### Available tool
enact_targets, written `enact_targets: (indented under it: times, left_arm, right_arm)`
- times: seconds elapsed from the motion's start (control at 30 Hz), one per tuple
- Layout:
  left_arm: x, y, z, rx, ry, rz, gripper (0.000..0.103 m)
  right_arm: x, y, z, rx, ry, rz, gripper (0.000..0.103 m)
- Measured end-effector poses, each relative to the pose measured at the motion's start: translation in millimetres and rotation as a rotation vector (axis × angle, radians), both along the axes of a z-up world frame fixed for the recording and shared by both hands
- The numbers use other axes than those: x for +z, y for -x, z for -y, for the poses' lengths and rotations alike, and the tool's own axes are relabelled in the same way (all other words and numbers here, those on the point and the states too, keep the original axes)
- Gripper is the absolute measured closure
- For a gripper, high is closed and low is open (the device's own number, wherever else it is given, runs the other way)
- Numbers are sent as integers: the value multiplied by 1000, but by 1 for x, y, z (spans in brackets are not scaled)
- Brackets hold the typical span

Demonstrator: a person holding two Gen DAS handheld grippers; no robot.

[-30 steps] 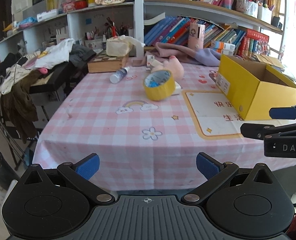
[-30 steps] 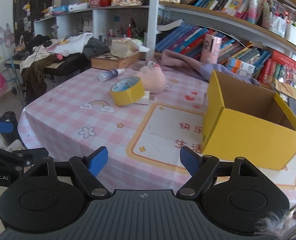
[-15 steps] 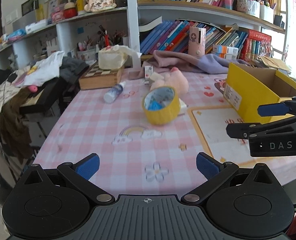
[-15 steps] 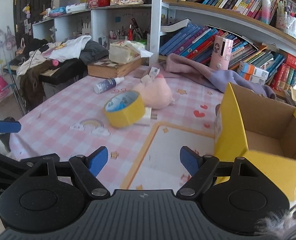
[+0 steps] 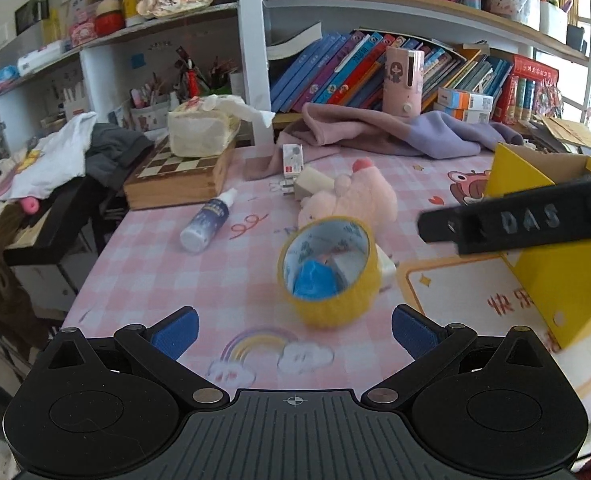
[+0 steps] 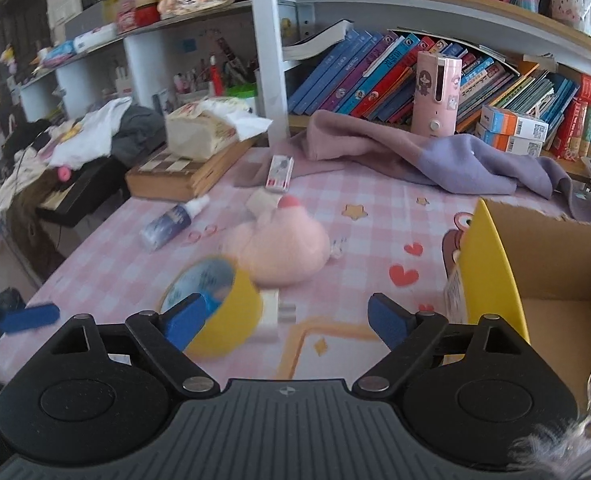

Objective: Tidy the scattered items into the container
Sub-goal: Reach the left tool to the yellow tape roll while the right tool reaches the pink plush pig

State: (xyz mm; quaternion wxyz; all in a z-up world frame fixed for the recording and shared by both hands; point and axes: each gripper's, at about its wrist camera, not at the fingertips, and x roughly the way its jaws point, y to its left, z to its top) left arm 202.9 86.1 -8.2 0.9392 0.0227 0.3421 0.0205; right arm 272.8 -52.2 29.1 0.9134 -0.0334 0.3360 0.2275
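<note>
A yellow tape roll [image 5: 329, 268] stands tilted on the pink checked tablecloth, just ahead of my open, empty left gripper [image 5: 293, 334]. It also shows in the right wrist view [image 6: 215, 312], at the left finger of my open, empty right gripper [image 6: 285, 322]. Behind it lie a pink plush toy [image 5: 353, 200] [image 6: 281, 250], a small spray bottle [image 5: 207, 224] [image 6: 171, 220], a small white box [image 5: 292, 160] [image 6: 280, 168] and a white block [image 5: 309, 182]. The open yellow cardboard box [image 6: 535, 280] [image 5: 551, 256] stands at the right.
A wooden chessboard case [image 5: 175, 176] with a tissue pack [image 5: 201, 134] sits at the back left. A purple cloth [image 6: 435, 152] lies along the bookshelf. A pink device [image 6: 435, 96] stands there. Clothes pile on a side stand [image 5: 55, 160] off the table's left edge.
Both grippers have moved forward over the table towards the tape roll and plush toy. The right gripper's body now crosses the left wrist view at the right. Both stay open.
</note>
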Motion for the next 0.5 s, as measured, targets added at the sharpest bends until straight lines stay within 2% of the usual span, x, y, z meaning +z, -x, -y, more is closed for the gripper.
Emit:
enact_targets:
  times: [0.5]
  left_arm:
    - [-33,-73,-2,-43,38,-84,0]
  right_arm:
    - [-26,-96,-41,-30,-28,-120,12]
